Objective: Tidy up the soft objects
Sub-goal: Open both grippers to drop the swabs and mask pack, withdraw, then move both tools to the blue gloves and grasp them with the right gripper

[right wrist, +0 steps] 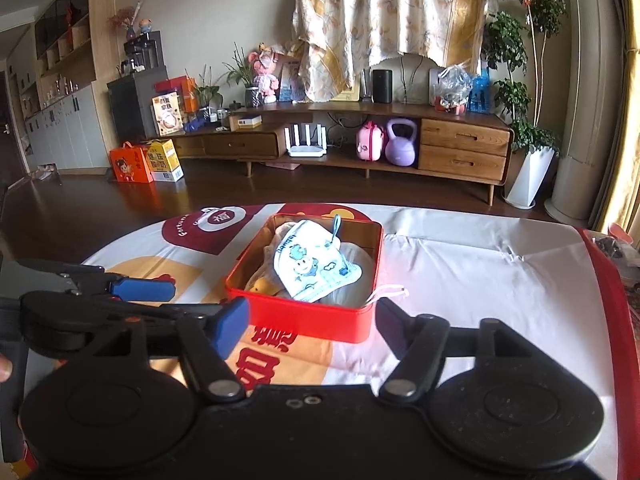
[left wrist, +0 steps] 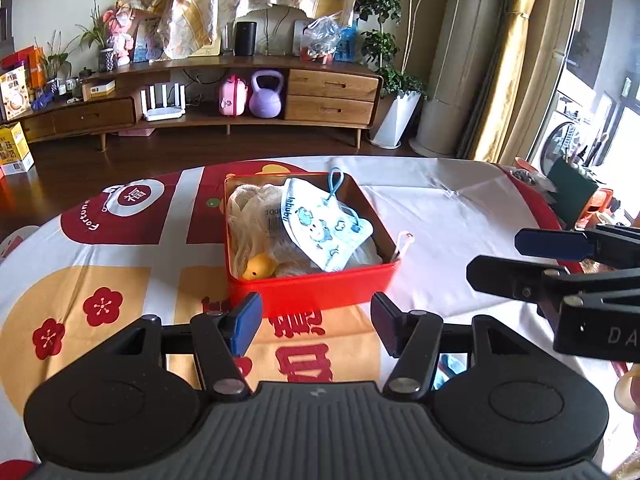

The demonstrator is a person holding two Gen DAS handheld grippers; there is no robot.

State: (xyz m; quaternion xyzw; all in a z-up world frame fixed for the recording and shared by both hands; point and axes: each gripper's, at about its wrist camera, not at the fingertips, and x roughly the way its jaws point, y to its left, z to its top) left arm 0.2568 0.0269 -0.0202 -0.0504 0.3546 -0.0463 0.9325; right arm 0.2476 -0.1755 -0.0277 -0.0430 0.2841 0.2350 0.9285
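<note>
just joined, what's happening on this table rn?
A person holds a hand-held gripper in each hand over a table with a printed cloth. Both the left hand-held gripper and the right hand-held gripper are open and empty, set just short of a red tin box. The box already holds a child's cartoon face mask on top, cream mesh cloth and a small yellow soft toy. A white loop hangs over its right rim.

Dark wood floor [right wrist: 100,208]; long wooden TV console [right wrist: 360,136] against pale wall – patterned cloth [right wrist: 392,12] above; daylight through window [left wrist: 592,120].
</note>
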